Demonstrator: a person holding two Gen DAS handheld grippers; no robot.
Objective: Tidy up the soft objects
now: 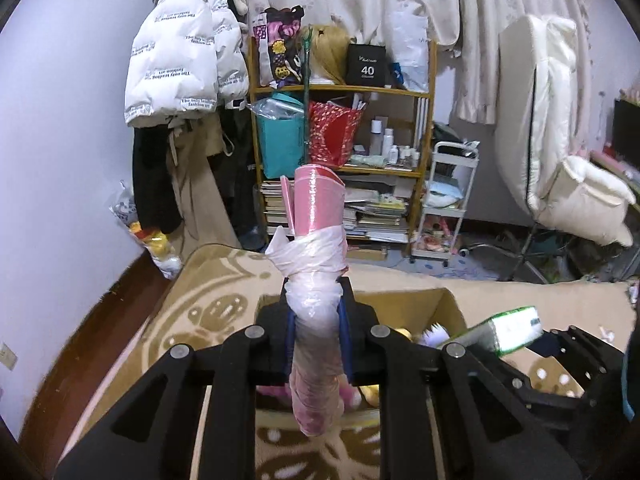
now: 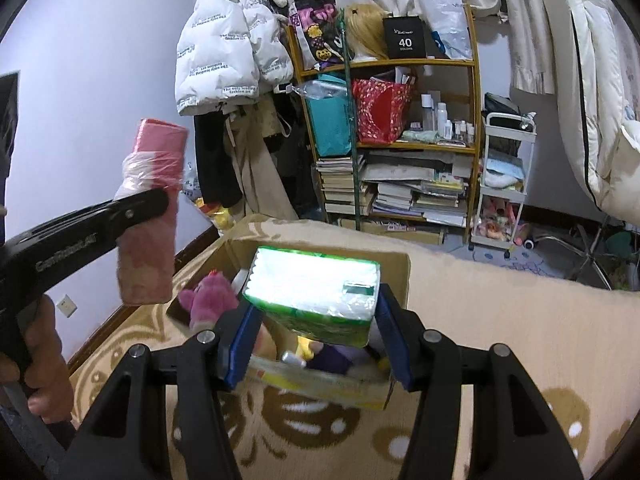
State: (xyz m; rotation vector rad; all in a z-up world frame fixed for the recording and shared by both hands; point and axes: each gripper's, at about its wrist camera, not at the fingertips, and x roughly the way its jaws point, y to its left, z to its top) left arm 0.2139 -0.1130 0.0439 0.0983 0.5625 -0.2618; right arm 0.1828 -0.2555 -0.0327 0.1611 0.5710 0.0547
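My left gripper (image 1: 317, 312) is shut on a pink rolled bundle wrapped in clear plastic (image 1: 318, 240), held upright above the cardboard box (image 1: 448, 304). The bundle also shows in the right wrist view (image 2: 150, 216), left of the box. My right gripper (image 2: 316, 332) is shut on a green-and-white tissue pack (image 2: 316, 292), held just above the open box (image 2: 400, 276). The pack shows at the right of the left wrist view (image 1: 508, 328). Inside the box lie a pink plush toy (image 2: 210, 300), a purple soft thing (image 2: 340, 354) and a yellow one.
The box stands on a beige patterned bed cover (image 2: 500, 340). Behind are a wooden shelf (image 2: 400, 128) with bags and books, a white cart (image 2: 504, 184), hanging white jackets (image 1: 180, 64), a white chair (image 1: 560, 152) and a bag of plush toys (image 1: 156, 240) on the floor.
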